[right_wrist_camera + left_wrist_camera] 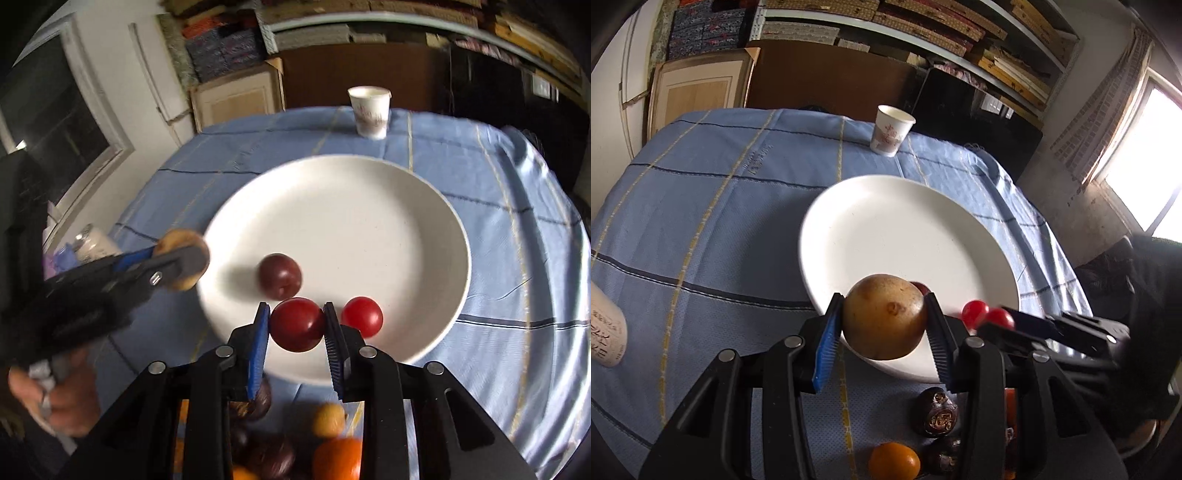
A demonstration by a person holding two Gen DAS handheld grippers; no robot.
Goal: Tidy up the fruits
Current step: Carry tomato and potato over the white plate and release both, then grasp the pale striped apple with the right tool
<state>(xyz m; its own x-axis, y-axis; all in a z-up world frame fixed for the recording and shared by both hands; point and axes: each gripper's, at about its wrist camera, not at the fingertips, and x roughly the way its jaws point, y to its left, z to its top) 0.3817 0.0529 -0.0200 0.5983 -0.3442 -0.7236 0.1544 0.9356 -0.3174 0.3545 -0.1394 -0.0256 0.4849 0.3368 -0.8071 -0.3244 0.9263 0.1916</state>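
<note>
Fruits you held: a brown pear in your left gripper, a red tomato in your right gripper, above the white plate on the blue-clothed desk.

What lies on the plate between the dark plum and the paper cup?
Nothing: in the right wrist view the plate is bare white from the plum to its far rim, then only blue tablecloth up to the cup.
</note>
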